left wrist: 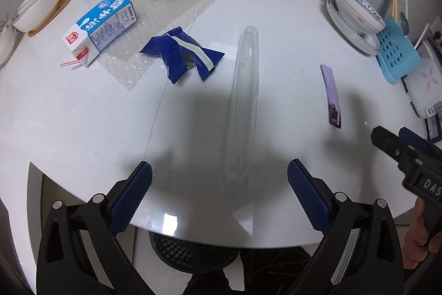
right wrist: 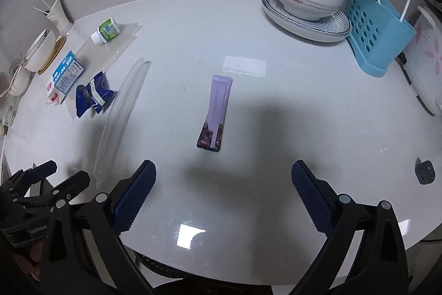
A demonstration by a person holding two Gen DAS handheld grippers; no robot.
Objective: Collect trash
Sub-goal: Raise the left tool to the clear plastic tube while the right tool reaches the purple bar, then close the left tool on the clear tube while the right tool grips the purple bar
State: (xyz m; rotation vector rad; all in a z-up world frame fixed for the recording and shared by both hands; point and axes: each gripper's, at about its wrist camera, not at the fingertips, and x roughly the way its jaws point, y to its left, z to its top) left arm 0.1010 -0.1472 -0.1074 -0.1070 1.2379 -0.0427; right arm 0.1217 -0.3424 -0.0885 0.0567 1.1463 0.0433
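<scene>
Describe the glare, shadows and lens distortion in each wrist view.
Left wrist view: a dark shadow falls on the table ahead of the open left gripper, a bright glare patch sits near the table's front edge, and the fisheye bends the table into a dome. Right wrist view: a shadow lies beside the purple sachet ahead of the open right gripper, with two glare patches and dark vignetted corners.

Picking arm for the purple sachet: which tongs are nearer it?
Right. The right tongs hover open, lined up just short of the purple sachet; the left tongs sit further left, by the clear plastic sleeve.
</scene>
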